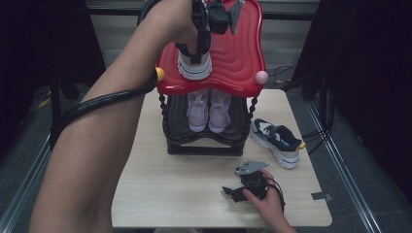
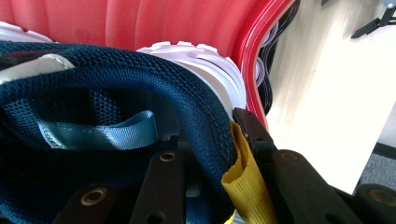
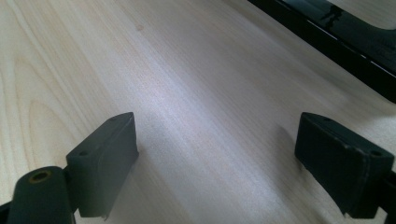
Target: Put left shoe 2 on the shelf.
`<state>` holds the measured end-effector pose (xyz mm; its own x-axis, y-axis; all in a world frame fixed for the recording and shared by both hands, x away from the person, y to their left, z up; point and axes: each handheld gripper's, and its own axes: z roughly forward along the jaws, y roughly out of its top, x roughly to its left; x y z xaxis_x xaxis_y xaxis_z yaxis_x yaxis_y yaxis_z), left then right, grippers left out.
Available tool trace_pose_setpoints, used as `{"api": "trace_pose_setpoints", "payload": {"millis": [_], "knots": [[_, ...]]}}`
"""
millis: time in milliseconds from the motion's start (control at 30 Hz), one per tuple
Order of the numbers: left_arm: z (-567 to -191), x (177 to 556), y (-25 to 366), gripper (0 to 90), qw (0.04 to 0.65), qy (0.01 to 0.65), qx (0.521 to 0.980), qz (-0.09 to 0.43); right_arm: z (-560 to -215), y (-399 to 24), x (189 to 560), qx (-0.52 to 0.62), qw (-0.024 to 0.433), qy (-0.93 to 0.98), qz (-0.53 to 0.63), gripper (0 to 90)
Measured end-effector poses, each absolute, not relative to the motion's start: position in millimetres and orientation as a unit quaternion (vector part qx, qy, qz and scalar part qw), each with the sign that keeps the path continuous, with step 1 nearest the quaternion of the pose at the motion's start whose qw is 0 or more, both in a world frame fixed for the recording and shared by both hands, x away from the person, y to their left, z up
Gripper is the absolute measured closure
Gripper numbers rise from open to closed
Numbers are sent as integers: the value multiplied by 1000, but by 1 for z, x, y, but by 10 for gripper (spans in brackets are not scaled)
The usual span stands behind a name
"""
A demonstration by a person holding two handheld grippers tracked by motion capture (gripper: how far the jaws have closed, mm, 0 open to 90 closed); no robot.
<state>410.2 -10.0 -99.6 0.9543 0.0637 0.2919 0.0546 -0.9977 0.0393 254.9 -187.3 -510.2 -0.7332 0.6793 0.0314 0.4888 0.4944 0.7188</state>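
We hold the left gripper clamped on the heel collar of the navy sneaker over the red top shelf, right gripper wide apart on the table, and we judge the shoe may tip off the shelf's front edge if let go too near it.

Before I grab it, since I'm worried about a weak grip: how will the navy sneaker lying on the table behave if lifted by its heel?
The navy sneaker looks light; its mesh collar would probably flex, and the toe may sag.

Left gripper raised with jaws clamped; right gripper low, jaws apart.
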Motion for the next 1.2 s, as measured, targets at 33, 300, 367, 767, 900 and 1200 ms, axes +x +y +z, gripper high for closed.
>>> {"api": "trace_pose_setpoints", "payload": {"millis": [33, 300, 367, 767, 900, 1200], "knots": [[-100, 410, -10, 737, 15, 29, 988, 148, -510, -187, 255, 342, 129, 855, 369, 124], [-99, 409, -9, 733, 18, 24, 987, 160, -510, -187, 255, 342, 129, 855, 369, 124], [-100, 410, -9, 736, 21, 27, 987, 158, -510, -187, 255, 342, 129, 855, 369, 124], [-101, 409, -4, 690, 16, 37, 985, 169, -510, -187, 255, 342, 129, 855, 369, 124], [-102, 409, -5, 665, 17, 46, 985, 164, -510, -187, 255, 342, 129, 855, 369, 124], [-104, 410, -4, 588, 31, 70, 984, 160, -510, -187, 255, 342, 129, 855, 369, 124]]}}
